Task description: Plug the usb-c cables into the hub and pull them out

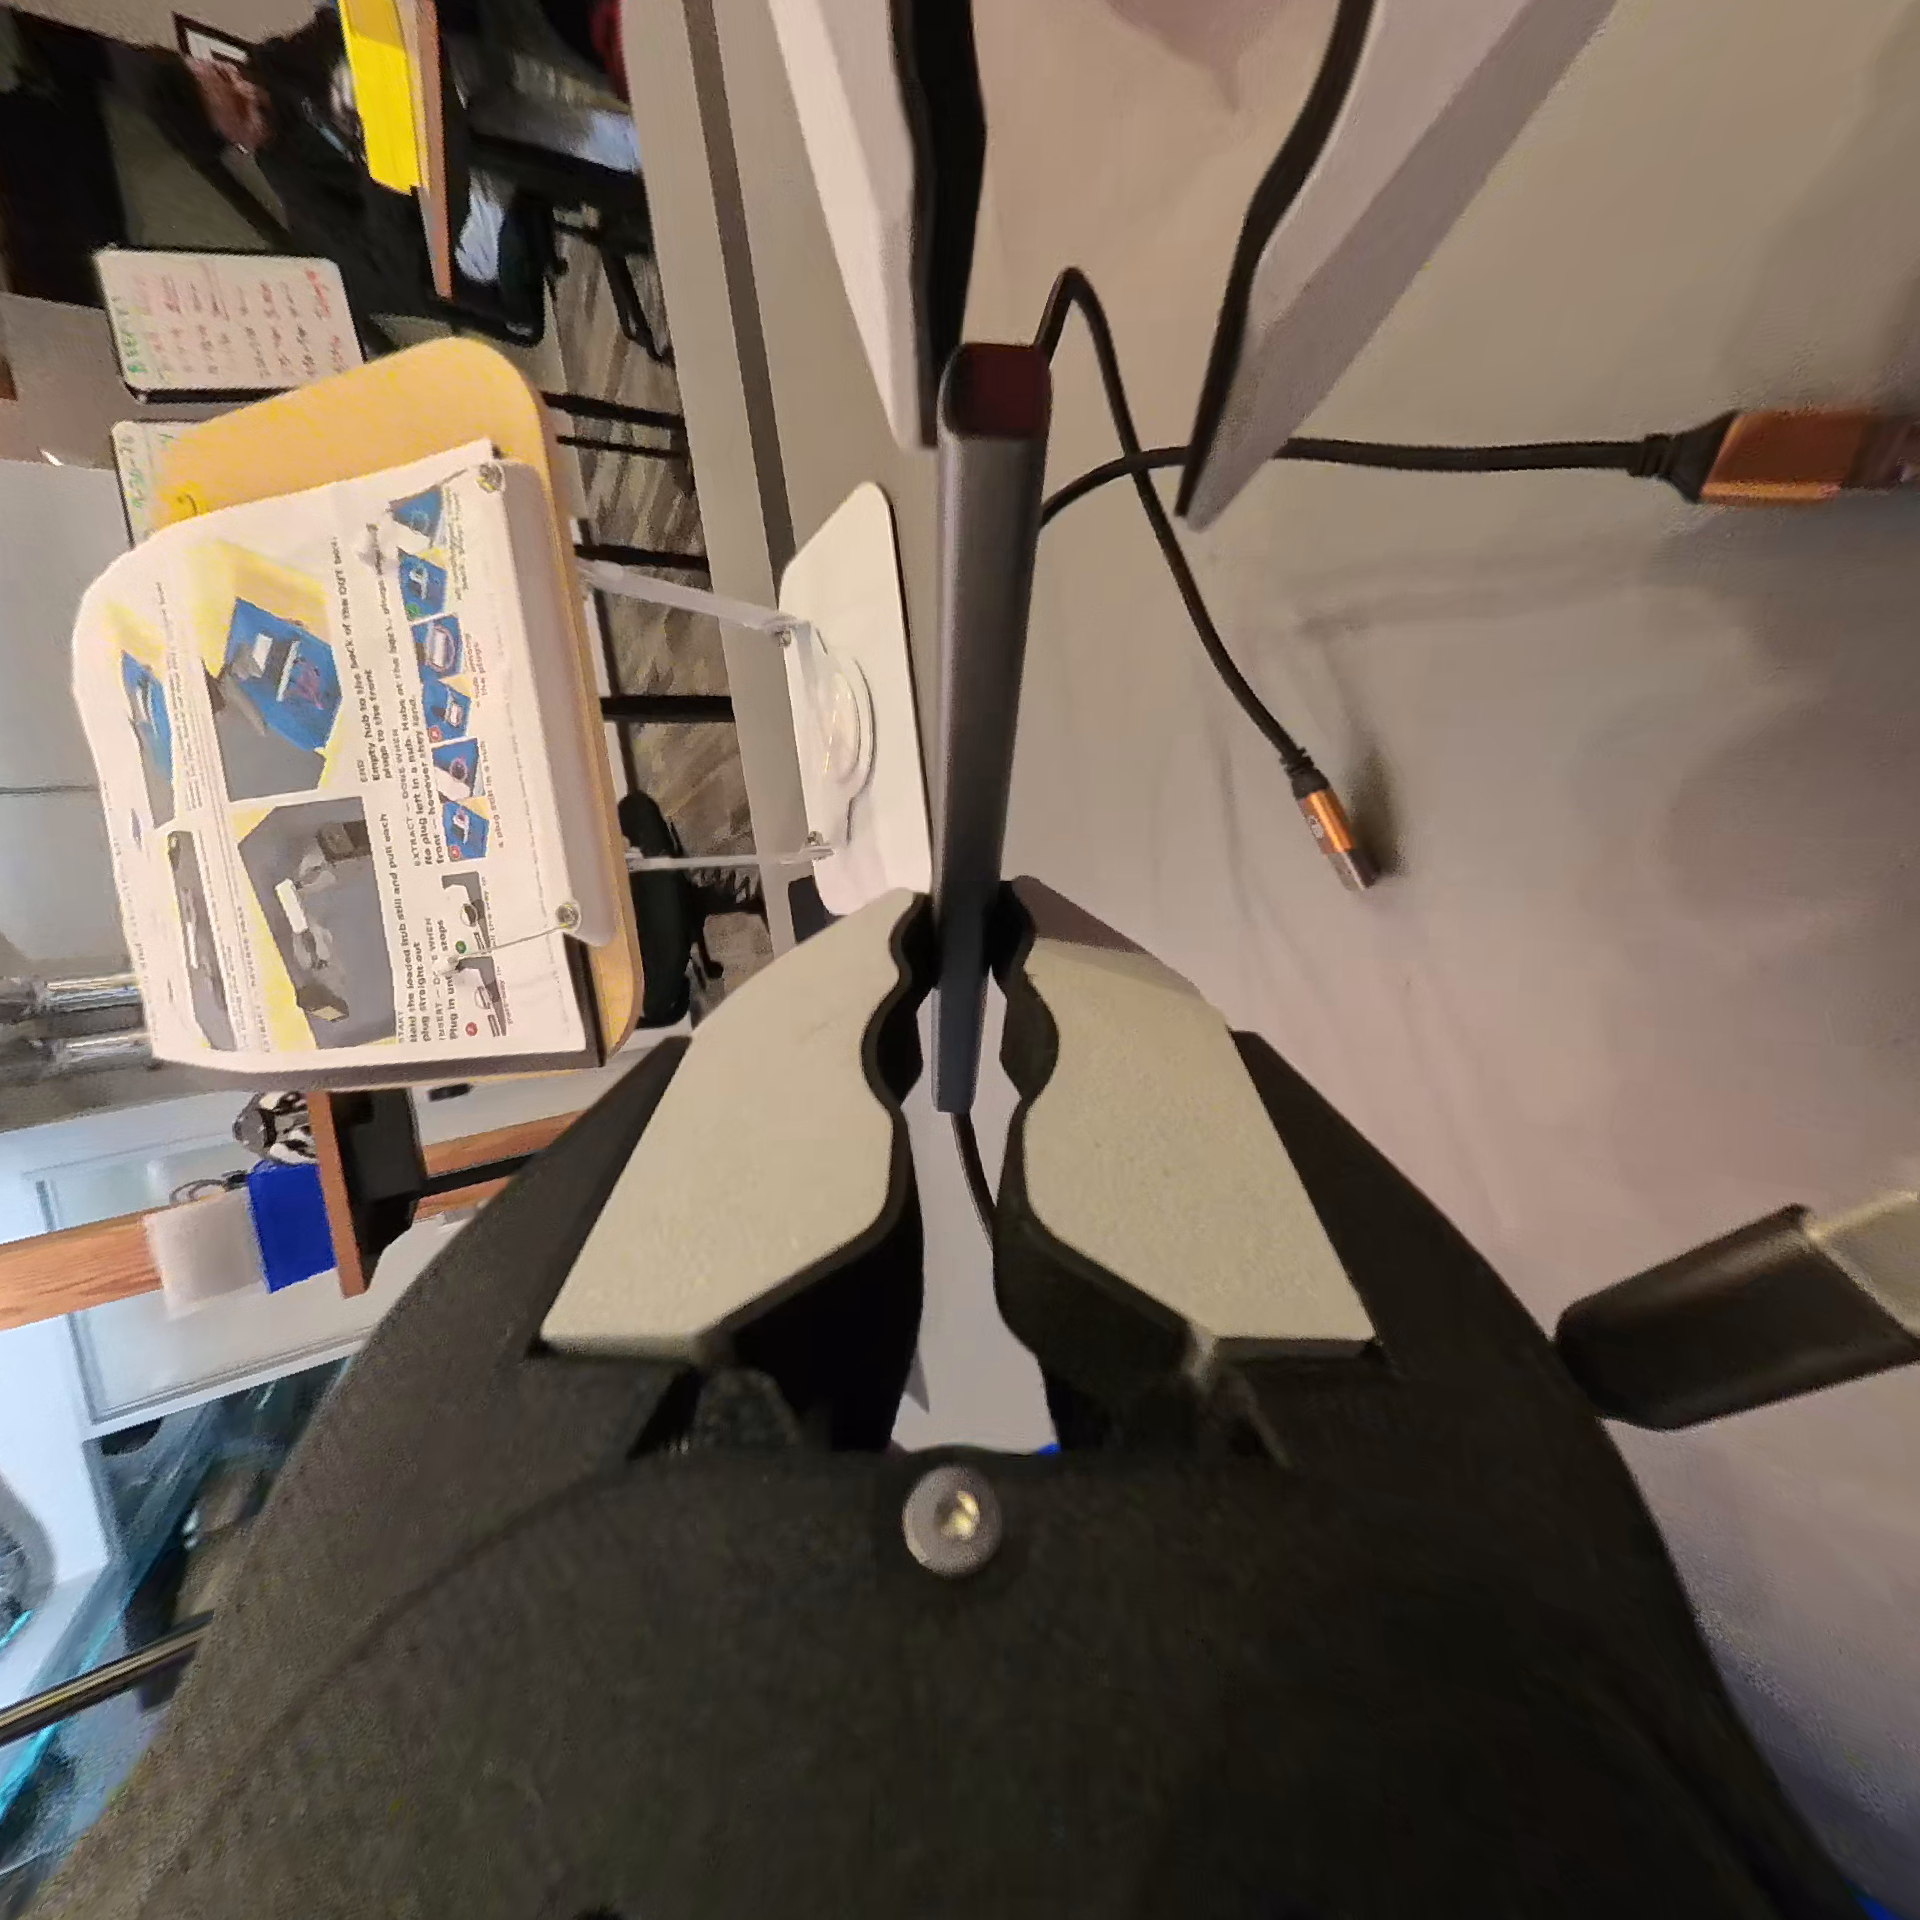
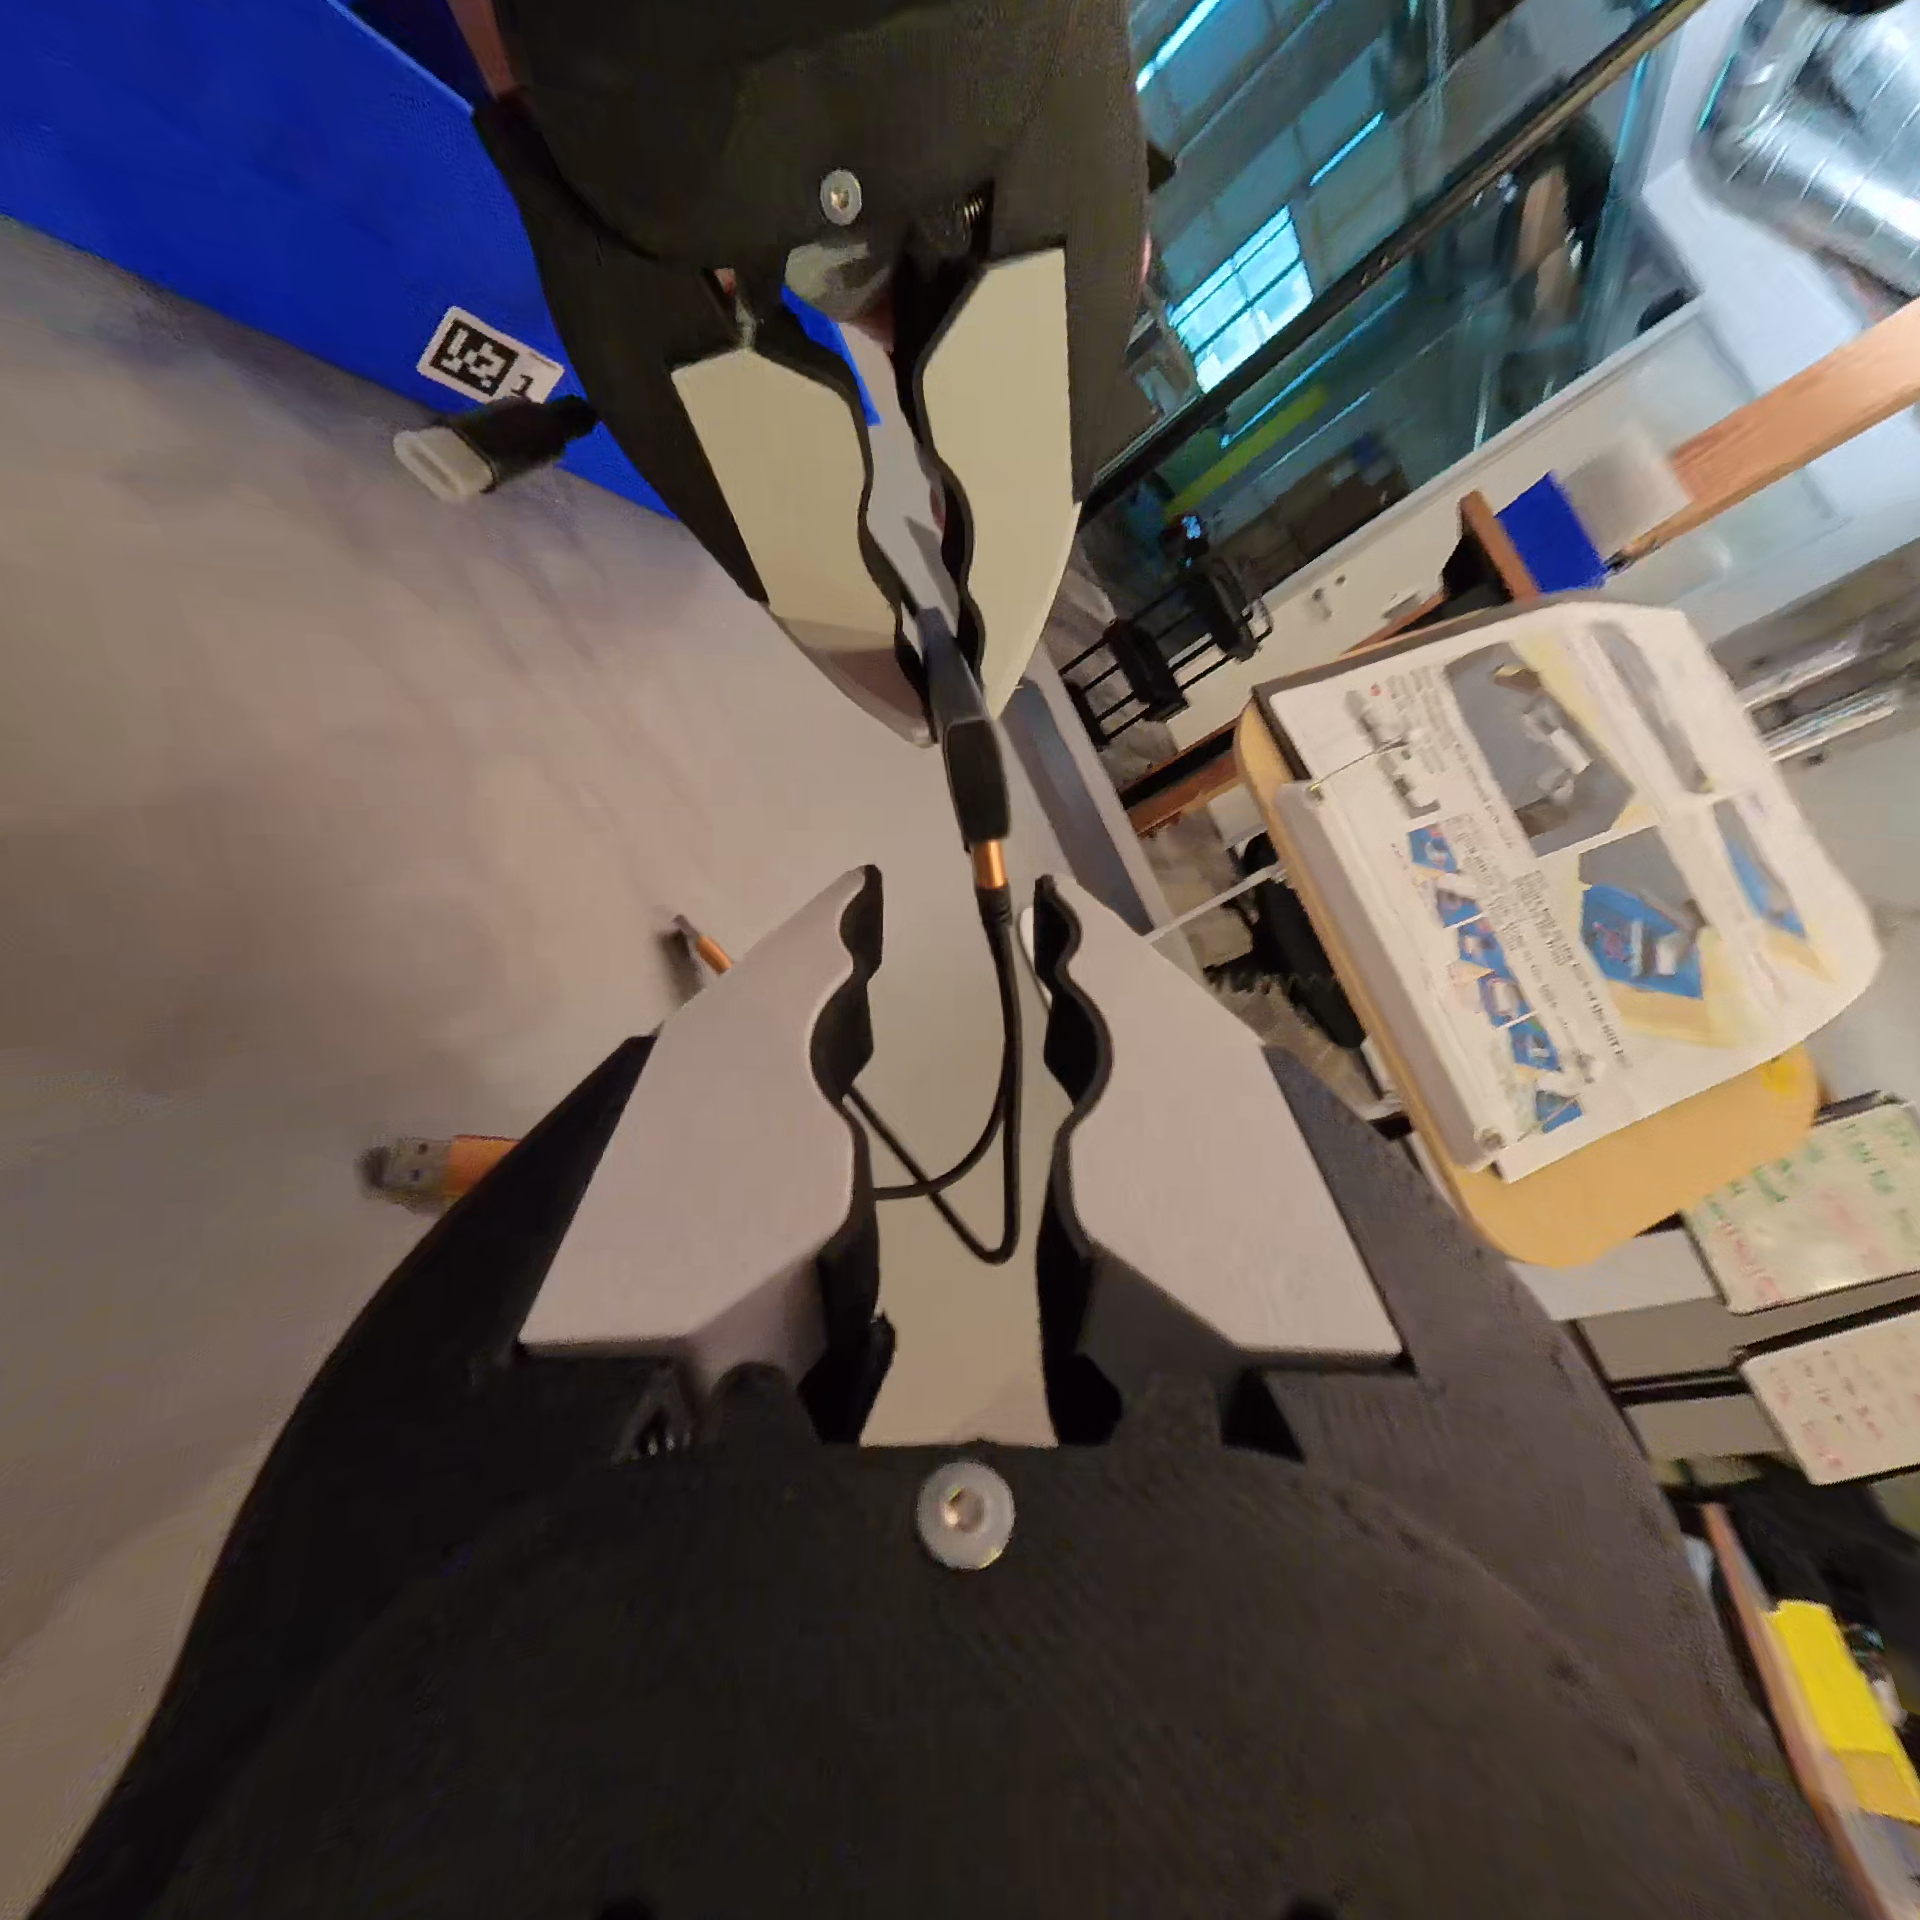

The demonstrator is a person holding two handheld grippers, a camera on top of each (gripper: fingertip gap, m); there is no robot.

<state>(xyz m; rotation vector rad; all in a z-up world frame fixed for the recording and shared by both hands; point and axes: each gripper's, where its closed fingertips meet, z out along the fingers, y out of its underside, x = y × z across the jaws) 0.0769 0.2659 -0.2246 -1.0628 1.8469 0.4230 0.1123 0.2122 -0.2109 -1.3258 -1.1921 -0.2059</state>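
Hub (image 1: 982, 665) end hidden between tongs

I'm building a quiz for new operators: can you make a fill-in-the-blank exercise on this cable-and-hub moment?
1. The left gripper is shut on the slim grey ___.
2. The right gripper is ___, with a black cable running between its fingers.
3. The plug just ahead of the right gripper's fingertips has a collar coloured ___.
Missing words: hub; open; orange.
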